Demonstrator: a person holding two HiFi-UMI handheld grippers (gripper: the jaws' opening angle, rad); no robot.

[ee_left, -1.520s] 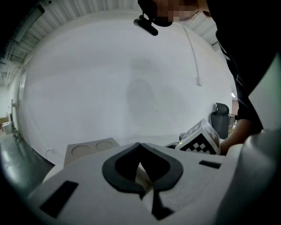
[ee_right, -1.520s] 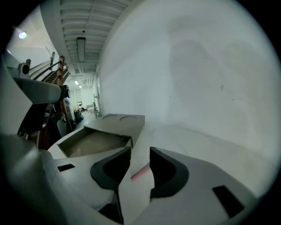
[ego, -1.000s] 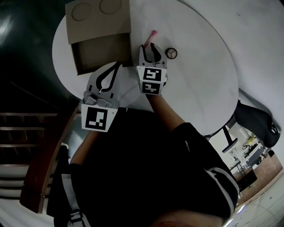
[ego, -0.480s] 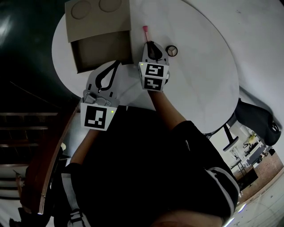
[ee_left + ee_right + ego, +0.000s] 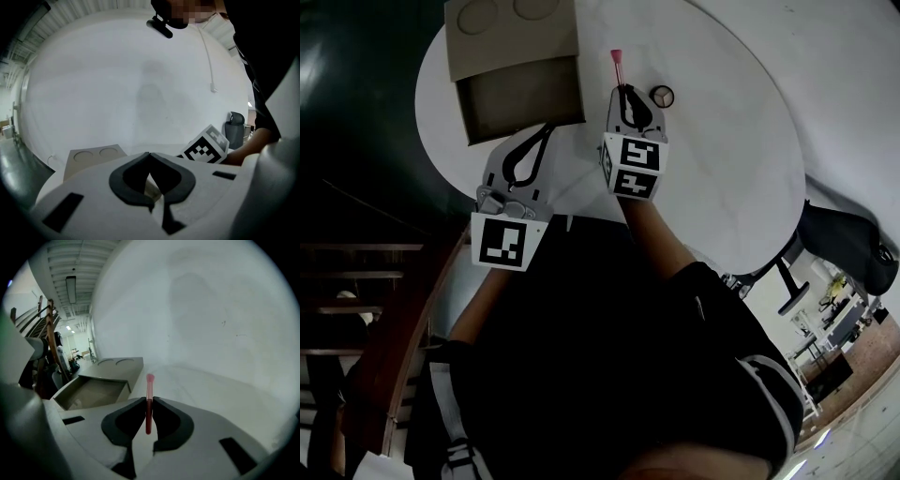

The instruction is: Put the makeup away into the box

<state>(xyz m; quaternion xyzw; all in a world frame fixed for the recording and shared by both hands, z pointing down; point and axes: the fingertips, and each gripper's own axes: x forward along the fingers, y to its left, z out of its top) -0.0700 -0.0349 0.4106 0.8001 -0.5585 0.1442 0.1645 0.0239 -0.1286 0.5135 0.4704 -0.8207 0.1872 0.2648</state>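
An open cardboard box (image 5: 520, 103) stands at the far left of the round white table (image 5: 722, 159), its lid (image 5: 511, 33) folded back; it also shows in the right gripper view (image 5: 91, 392). My right gripper (image 5: 623, 92) (image 5: 149, 399) is just right of the box. Its jaws have just closed on a thin pink makeup brush (image 5: 618, 64) (image 5: 149, 385), which points away from me and hangs clear of the table. A small round compact (image 5: 662, 95) lies to the gripper's right. My left gripper (image 5: 547, 128) (image 5: 150, 154) hovers at the box's near edge, shut and empty.
The table's near edge runs just under both grippers. A dark chair (image 5: 844, 248) stands past the table's right side, and wooden stairs (image 5: 356, 281) lie to the left. The right gripper's marker cube (image 5: 206, 147) shows in the left gripper view.
The pink brush lay slanted on the table between the right gripper's open jaws. Those jaws have shut on it and lifted it, so it now points straight ahead. The left gripper has stayed put.
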